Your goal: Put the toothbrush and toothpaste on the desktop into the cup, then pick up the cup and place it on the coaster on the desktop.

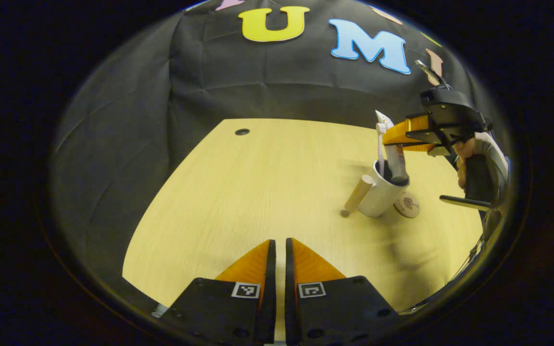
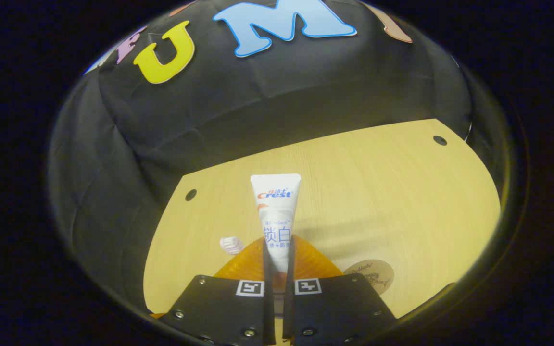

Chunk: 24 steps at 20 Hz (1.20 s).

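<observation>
Pale wood table (image 1: pixel 258 192) in front of black cloth. Landmark is the white cup (image 1: pixel 382 192), which stands upright on the table.

State, all relative to the cup:
- toothbrush (image 1: pixel 381 144) is already in it, head sticking up above the rim.
- toothpaste (image 1: pixel 395 156) is partly inside, cap end down near the rim, crimped end up.
- right gripper (image 1: pixel 404 139) is just above the cup, fingers clamped on the tube's upper part. In the right gripper view the toothpaste (image 2: pixel 277 221) runs straight up between the fingers, squeezed from both sides.
- coaster (image 1: pixel 407 204) lies flat right beside the cup's base; can't tell whether they touch.
- a tan cylinder (image 1: pixel 358 194) leans against the cup on the side away from the coaster; can't tell what it is.
- left gripper (image 1: pixel 280 250) is well clear of the cup, low over the near table, fingers nearly together with nothing between them.

Step in hand looks like dropping the toothpaste in. To do it well: lower until the cap end is well below the rim, keep the tube near vertical so it doesn't lever the cup over, then release. Avoid knocking the toothbrush on the way out. Cup looks light, so lift straight up, no side drag.
</observation>
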{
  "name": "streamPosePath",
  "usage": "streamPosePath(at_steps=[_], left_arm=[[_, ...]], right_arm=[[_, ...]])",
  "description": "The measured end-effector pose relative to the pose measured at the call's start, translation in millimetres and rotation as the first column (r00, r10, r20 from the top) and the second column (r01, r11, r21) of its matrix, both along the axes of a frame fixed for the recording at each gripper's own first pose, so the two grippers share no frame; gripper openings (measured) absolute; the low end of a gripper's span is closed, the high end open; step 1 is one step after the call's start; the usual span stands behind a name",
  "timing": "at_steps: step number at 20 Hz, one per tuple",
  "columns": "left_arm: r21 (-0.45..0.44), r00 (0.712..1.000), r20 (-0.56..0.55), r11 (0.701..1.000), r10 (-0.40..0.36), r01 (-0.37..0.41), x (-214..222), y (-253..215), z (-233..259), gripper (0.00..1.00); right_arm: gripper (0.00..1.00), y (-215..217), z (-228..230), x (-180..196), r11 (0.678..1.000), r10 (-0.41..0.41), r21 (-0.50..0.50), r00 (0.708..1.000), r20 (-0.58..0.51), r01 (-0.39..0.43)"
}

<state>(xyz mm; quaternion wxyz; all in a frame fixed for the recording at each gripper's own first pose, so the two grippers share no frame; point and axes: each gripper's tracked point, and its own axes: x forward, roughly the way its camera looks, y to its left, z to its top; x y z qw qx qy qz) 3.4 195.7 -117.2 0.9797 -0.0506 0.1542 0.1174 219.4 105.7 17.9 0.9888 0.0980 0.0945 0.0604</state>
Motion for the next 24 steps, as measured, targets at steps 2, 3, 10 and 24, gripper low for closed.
streamPosePath(at_steps=[2,3,10,24], left_arm=[[-0.005,1.000,-0.005,1.000,-0.002,0.002,4,-1,0,0.15],[-0.008,1.000,-0.008,1.000,-0.003,0.003,4,-3,1,0.18],[0.006,0.999,-0.016,0.999,-0.032,0.032,36,-21,14,0.15],[0.121,0.972,0.018,0.965,-0.236,0.232,86,-63,51,0.15]], right_arm=[[0.09,1,0,2,1.000,-0.007,0.006,0.999,0.033,0.007],[0.08,1,-1,1,1.000,-0.012,0.003,0.999,0.051,0.012],[0.21,4,-5,-15,0.997,-0.019,-0.067,0.992,0.124,0.028],[0.63,-21,48,-59,0.999,-0.017,0.045,0.975,0.223,0.007]])
